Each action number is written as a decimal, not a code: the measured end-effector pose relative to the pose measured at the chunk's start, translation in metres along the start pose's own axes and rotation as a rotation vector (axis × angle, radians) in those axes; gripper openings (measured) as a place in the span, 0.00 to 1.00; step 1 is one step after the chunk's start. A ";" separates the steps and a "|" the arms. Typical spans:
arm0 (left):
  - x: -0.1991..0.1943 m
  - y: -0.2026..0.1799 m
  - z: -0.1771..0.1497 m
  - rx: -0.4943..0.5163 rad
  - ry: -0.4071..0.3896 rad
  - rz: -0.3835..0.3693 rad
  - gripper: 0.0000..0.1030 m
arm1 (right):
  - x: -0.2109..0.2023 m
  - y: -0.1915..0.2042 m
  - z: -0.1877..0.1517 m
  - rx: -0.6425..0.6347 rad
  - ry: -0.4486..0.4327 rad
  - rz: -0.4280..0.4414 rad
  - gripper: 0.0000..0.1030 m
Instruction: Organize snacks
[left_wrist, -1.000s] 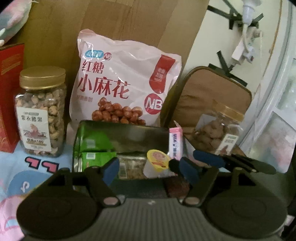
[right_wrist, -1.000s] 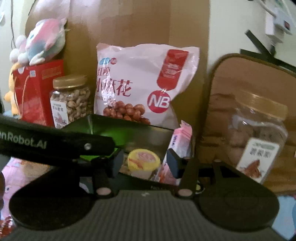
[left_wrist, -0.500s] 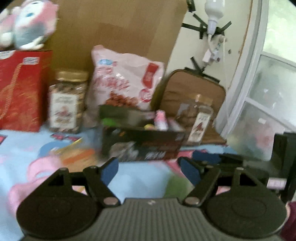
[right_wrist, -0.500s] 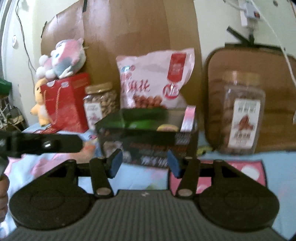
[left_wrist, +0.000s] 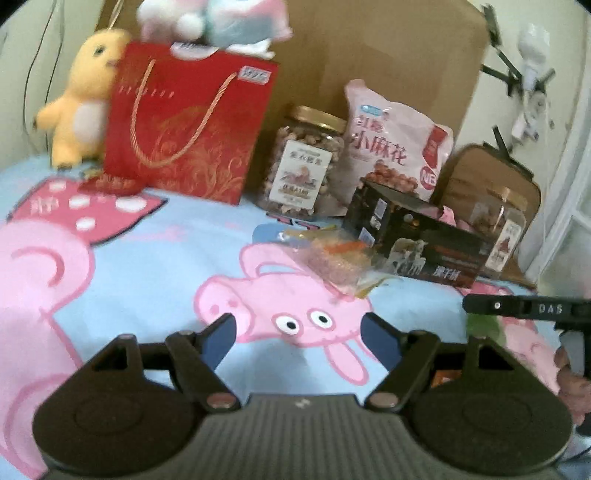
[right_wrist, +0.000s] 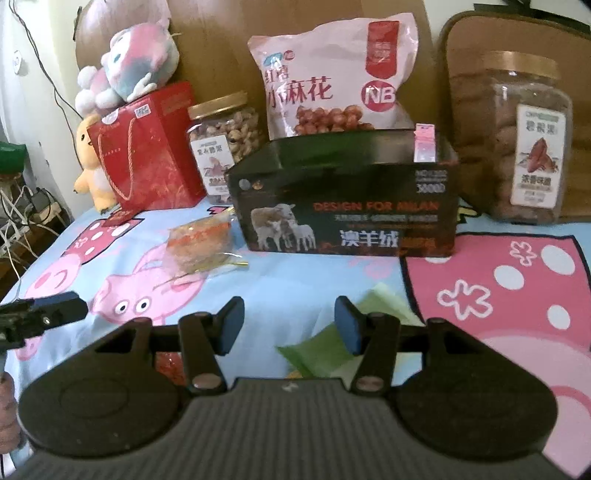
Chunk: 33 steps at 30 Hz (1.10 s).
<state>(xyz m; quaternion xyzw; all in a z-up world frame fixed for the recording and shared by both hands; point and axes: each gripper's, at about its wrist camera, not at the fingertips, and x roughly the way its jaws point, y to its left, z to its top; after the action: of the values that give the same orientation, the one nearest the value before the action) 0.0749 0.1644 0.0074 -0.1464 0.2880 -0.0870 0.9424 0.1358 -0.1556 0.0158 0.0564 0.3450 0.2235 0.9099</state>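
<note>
Snacks are lying and standing across a blue cartoon-pig cloth (right_wrist: 303, 273), and neither gripper is holding any of them. The left gripper (left_wrist: 297, 334) is hovering over the cloth with its jaws standing apart and only the printed pig showing between them. The right gripper (right_wrist: 289, 325) is likewise hanging with its jaws spread; a green packet (right_wrist: 321, 350) is lying on the cloth just under and behind its right-hand finger, but the pads are not pressing on it. Farther out, a clear wrapped snack with orange contents (right_wrist: 201, 240) is resting on the cloth just to the left of a dark open-topped box (right_wrist: 347, 218), which is carrying a picture of sheep on its front. A small pink carton (right_wrist: 424, 142) is sticking up from the right end of the box. Behind the box a large pink snack bag (right_wrist: 332, 81) is leaning upright against brown cardboard. A gold-lidded nut jar (right_wrist: 221, 147) is standing to the left of the bag, and a second gold-lidded jar (right_wrist: 517, 140) is standing to the right of the box. At the far left a red gift bag (left_wrist: 188, 125) is standing with plush toys (left_wrist: 79, 96) beside and on top of it.
</note>
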 end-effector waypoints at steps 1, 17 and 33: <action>0.000 0.001 0.001 -0.004 -0.012 -0.005 0.74 | 0.001 0.003 0.002 -0.003 0.000 0.004 0.55; 0.002 0.021 0.003 -0.109 -0.022 -0.072 0.74 | 0.086 0.031 0.044 0.136 0.141 0.114 0.59; 0.004 0.038 0.005 -0.206 -0.014 -0.109 0.74 | 0.074 0.043 0.017 0.200 0.176 0.193 0.09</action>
<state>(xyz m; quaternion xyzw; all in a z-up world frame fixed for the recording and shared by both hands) 0.0844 0.2000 -0.0031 -0.2583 0.2804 -0.1069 0.9183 0.1801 -0.0831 -0.0044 0.1597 0.4369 0.2787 0.8402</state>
